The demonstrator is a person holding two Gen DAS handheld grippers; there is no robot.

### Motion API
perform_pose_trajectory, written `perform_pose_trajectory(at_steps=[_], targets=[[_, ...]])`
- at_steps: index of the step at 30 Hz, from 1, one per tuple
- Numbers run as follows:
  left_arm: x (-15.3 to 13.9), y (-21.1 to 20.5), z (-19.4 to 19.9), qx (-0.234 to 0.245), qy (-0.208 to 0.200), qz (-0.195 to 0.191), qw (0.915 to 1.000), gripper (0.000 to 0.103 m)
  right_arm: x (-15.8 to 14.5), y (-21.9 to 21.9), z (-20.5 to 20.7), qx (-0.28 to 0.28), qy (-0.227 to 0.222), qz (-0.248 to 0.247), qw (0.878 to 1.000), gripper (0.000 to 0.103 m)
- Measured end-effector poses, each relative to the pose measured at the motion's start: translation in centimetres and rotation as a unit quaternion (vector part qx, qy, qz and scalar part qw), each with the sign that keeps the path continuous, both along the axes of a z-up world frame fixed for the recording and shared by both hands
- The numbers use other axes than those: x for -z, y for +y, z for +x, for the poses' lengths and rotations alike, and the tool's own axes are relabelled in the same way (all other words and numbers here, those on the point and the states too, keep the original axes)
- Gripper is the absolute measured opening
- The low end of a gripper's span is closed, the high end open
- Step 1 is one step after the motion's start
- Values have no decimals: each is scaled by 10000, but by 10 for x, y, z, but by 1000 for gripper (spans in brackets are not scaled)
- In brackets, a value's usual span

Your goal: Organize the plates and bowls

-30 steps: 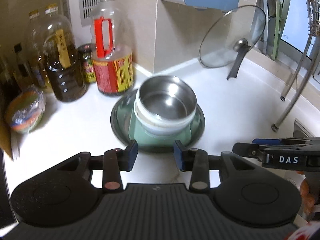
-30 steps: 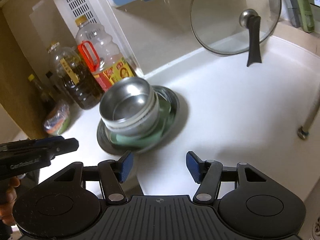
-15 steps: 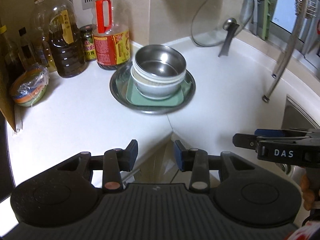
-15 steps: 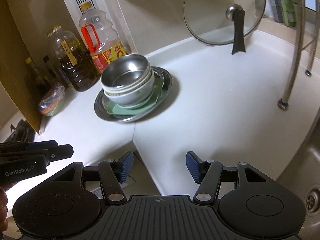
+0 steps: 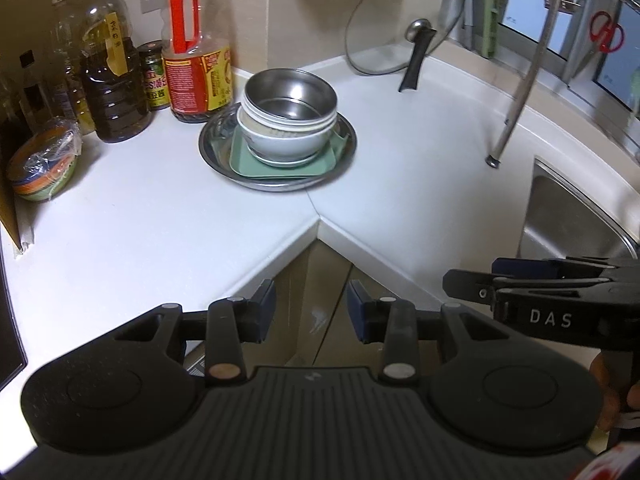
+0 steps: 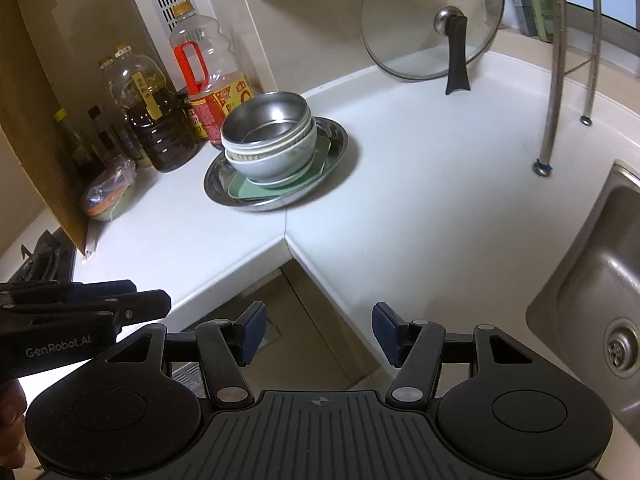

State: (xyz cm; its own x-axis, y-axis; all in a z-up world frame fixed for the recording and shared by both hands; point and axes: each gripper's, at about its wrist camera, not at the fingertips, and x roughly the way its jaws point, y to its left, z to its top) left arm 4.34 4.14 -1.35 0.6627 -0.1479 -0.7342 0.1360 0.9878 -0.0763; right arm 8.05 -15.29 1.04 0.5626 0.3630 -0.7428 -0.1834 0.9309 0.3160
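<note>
In the counter's inner corner stands one stack. A steel bowl (image 5: 290, 98) (image 6: 266, 120) nests in a white bowl (image 5: 280, 144) (image 6: 276, 162), which sits on a green square plate (image 5: 276, 166) (image 6: 248, 190) inside a round steel plate (image 5: 216, 152) (image 6: 218, 188). My left gripper (image 5: 311, 307) is open and empty, hanging off the counter's front edge, well short of the stack. My right gripper (image 6: 319, 333) is open wider, also empty and off the edge. Each gripper shows at the side of the other's view.
Oil and sauce bottles (image 5: 114, 80) (image 6: 154, 116) line the wall behind the stack. A wrapped bowl (image 5: 42, 164) sits left. A glass lid (image 5: 404, 20) (image 6: 432, 20) leans on the wall. Rack legs (image 6: 554, 80) and a steel sink (image 6: 600, 300) are on the right.
Both grippers have pulled back from the stack, past the counter's front edge; the stack now looks smaller and farther. Their jaws have kept the same gaps. The dishes have not moved.
</note>
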Motion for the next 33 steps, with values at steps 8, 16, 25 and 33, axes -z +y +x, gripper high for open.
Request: perform_pose_trajectory(at_steps=[8,16,25,33], targets=[[-1,-1,-13,182,-39,-29,9998,36,-4,2,-19,126,-46,-42,9999,59],[-1,3,-19,216,-67,-32,9997,36,-7,9,-26,106,-75,-49,9999,59],[-2,5,-24,195,-84,-31,9998,36,-8,15,-29,66,-97,-42,9999,59],[-3,7,-26,200,-114,-28,9997,36,-9,14,-32,56,-120,-34,9999,59]])
